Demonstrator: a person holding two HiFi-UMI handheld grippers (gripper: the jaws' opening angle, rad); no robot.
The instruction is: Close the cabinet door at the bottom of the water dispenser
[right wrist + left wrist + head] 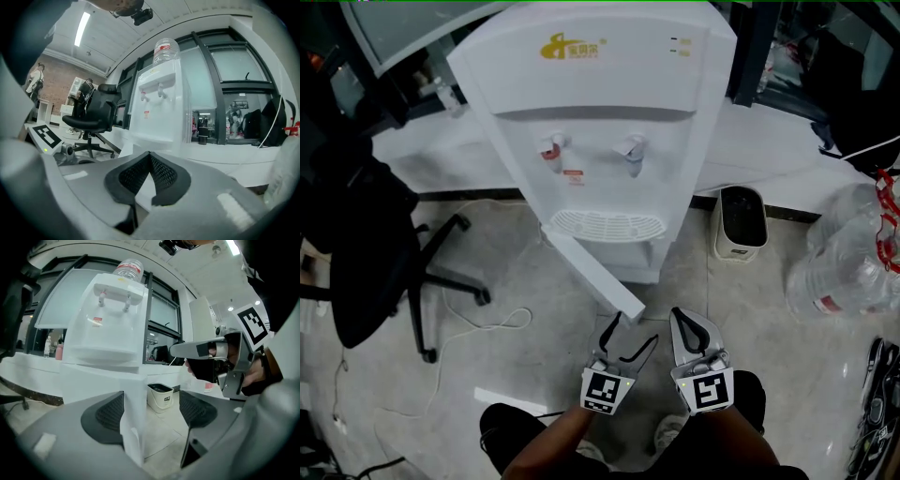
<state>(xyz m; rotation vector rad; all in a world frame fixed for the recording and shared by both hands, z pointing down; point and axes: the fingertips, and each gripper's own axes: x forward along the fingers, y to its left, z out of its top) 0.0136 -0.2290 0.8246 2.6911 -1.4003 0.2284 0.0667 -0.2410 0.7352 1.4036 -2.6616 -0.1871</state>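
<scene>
The white water dispenser stands ahead on the tiled floor. Its bottom cabinet door is swung out toward me, the free edge low in the head view. My left gripper is open at that free edge. In the left gripper view the door edge stands between the jaws, close against the left pad and apart from the right pad. My right gripper is just to the right of the door, shut, with its pads meeting at the tip and nothing between them. It points at the dispenser.
A black office chair stands at the left, with a white cable on the floor beside it. A small white bin sits right of the dispenser. Large clear water bottles lie at the far right. My shoes show at the bottom.
</scene>
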